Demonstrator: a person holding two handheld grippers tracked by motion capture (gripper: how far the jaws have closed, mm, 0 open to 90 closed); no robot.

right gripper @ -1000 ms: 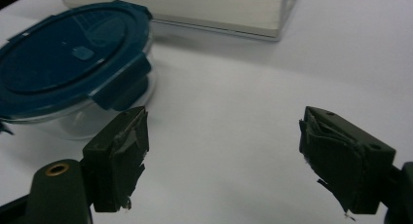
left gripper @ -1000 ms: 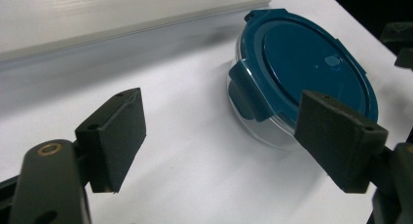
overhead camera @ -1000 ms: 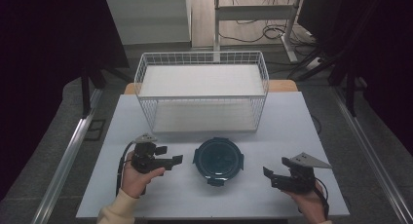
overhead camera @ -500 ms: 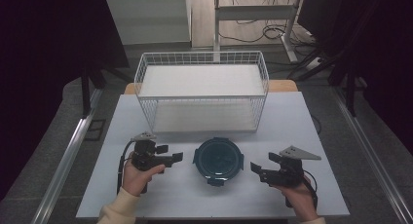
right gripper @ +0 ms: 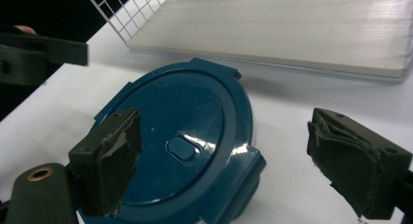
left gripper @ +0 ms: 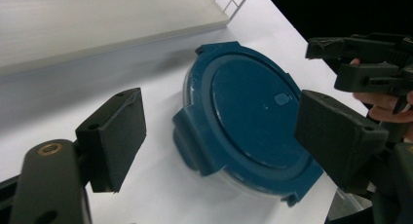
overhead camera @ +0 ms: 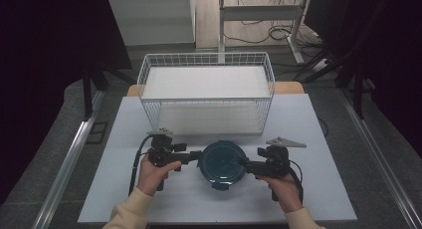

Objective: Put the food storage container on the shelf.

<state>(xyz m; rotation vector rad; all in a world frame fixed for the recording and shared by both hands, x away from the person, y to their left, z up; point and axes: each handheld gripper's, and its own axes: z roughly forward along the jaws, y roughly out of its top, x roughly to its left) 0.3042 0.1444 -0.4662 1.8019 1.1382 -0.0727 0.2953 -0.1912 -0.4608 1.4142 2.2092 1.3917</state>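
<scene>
A round container with a dark teal clip-on lid point(overhead camera: 222, 163) sits on the white table in front of the basket. My left gripper point(overhead camera: 194, 157) is at its left edge, and in the left gripper view point(left gripper: 224, 136) its jaws stand open on either side of the lid point(left gripper: 248, 121), pads apart from it. My right gripper point(overhead camera: 247, 164) is at the container's right edge. Its jaws have just been opening, and in the right gripper view point(right gripper: 234, 163) they stand wide with the lid's side clip point(right gripper: 243, 173) between them, untouched.
A white wire basket point(overhead camera: 206, 92) with a pale board in its bottom stands right behind the container. The white tabletop point(overhead camera: 308, 119) runs to both sides and ends just behind the hands. Dark floor, metal rails and cables surround the table.
Both grippers have moved inward to the container: the right one well to the left, the left one a little to the right. The container has stayed put.
</scene>
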